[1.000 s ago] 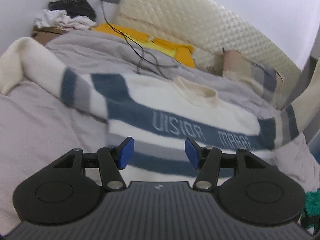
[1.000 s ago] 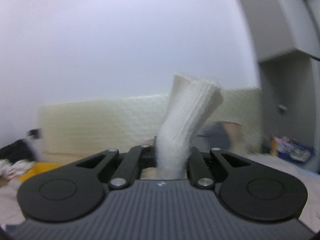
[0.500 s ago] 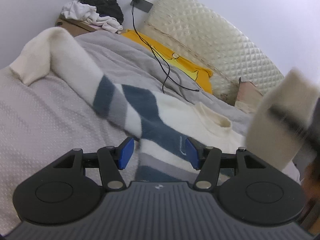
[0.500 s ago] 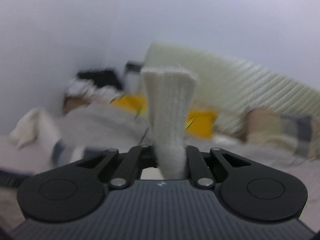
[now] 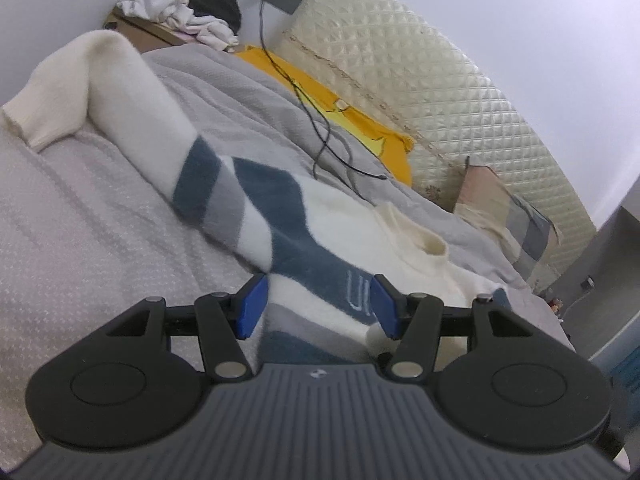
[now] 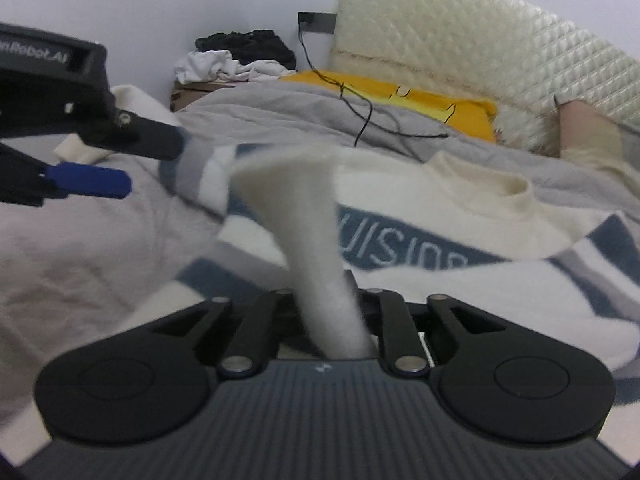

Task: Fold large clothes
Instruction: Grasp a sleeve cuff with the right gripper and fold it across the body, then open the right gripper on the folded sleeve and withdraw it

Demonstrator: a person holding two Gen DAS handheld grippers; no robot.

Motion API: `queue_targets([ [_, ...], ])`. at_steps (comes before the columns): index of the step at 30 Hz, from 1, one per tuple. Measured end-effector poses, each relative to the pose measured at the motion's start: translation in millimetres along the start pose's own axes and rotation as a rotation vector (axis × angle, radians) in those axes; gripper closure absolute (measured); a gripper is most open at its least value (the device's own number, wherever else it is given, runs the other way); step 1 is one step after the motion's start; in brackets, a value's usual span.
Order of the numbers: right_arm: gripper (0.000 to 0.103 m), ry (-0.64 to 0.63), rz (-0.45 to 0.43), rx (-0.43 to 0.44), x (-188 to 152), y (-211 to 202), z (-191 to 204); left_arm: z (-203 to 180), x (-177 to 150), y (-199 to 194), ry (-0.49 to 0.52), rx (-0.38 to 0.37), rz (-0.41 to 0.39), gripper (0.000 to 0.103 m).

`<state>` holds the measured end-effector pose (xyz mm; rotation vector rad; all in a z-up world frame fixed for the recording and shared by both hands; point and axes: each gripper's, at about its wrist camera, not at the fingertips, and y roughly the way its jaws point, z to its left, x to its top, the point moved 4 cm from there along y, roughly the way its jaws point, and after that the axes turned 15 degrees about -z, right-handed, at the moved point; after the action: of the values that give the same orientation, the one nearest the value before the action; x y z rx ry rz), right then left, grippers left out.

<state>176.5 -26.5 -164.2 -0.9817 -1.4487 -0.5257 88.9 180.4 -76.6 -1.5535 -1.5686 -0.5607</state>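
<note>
A cream sweater (image 5: 400, 264) with blue and grey stripes lies face up on the bed, collar (image 5: 416, 236) toward the headboard. Its left sleeve (image 5: 120, 92) stretches out to the upper left. My left gripper (image 5: 316, 300) hovers open just above the sweater's left shoulder, nothing between its blue pads (image 5: 252, 308). It also shows in the right wrist view as the left gripper (image 6: 154, 168). My right gripper (image 6: 328, 304) has the other sleeve's cream cuff (image 6: 288, 184) standing up between its jaws, low over the sweater's chest (image 6: 460, 208). The jaws are opening, and the cuff still fills the gap.
A grey blanket (image 5: 240, 92) and a yellow garment (image 5: 360, 128) lie beyond the sweater, with a black cable (image 5: 316, 120) across them. A quilted headboard (image 5: 420, 80), a plaid pillow (image 5: 512, 216) and a box with piled clothes (image 5: 180, 12) stand behind. Pale sheet (image 5: 80, 220) spreads to the left.
My right gripper has swung down from facing the wall to low over the sweater's chest, carrying the cuff. The left gripper shifted left toward the shoulder and rolled.
</note>
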Motion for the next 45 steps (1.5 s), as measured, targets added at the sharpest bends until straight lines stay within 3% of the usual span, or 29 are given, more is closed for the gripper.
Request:
queue_targets([
  [1,0.07,0.015,0.005,0.012,0.0,-2.6,-0.8,-2.0,0.2,-0.5,0.003,-0.008,-0.001,0.041],
  [2,0.054,0.036,0.008,0.025,1.1,-8.1,-2.7,-3.8,0.8,-1.2,0.008,-0.017,-0.005,0.041],
  [3,0.046,0.052,0.008,0.034,0.4,-11.5,-4.1,-6.0,1.2,-1.9,0.016,-0.025,-0.008,0.041],
  [7,0.045,0.12,-0.003,0.08,-5.2,-40.7,-15.9,-19.7,-3.8,-3.3,0.063,-0.068,0.004,0.041],
  [14,0.045,0.238,-0.047,0.071,-8.1,-78.9,-56.4,-48.1,-22.2,-7.5,0.185,-0.138,0.03,0.042],
  [20,0.045,0.311,-0.101,0.081,1.2,-96.9,-76.4,-59.8,-31.5,-4.9,0.239,-0.152,0.038,0.042],
  [26,0.045,0.363,-0.093,0.004,-7.3,-73.2,-96.4,-71.9,-53.0,6.1,0.322,-0.182,0.097,0.042],
  [29,0.045,0.389,-0.071,-0.028,-19.7,-56.4,-106.0,-77.6,-70.2,16.7,0.383,-0.187,0.142,0.049],
  [35,0.051,0.418,0.045,-0.083,-51.0,-21.4,-115.4,-71.2,-112.2,45.2,0.496,-0.113,0.286,0.056],
  [40,0.051,0.355,0.081,-0.104,-52.3,-16.4,-107.0,-70.8,-119.2,49.4,0.528,-0.102,0.285,0.056],
  [45,0.05,0.39,0.061,-0.117,-41.8,-33.7,-109.2,-73.7,-110.2,42.7,0.492,-0.125,0.267,0.055],
])
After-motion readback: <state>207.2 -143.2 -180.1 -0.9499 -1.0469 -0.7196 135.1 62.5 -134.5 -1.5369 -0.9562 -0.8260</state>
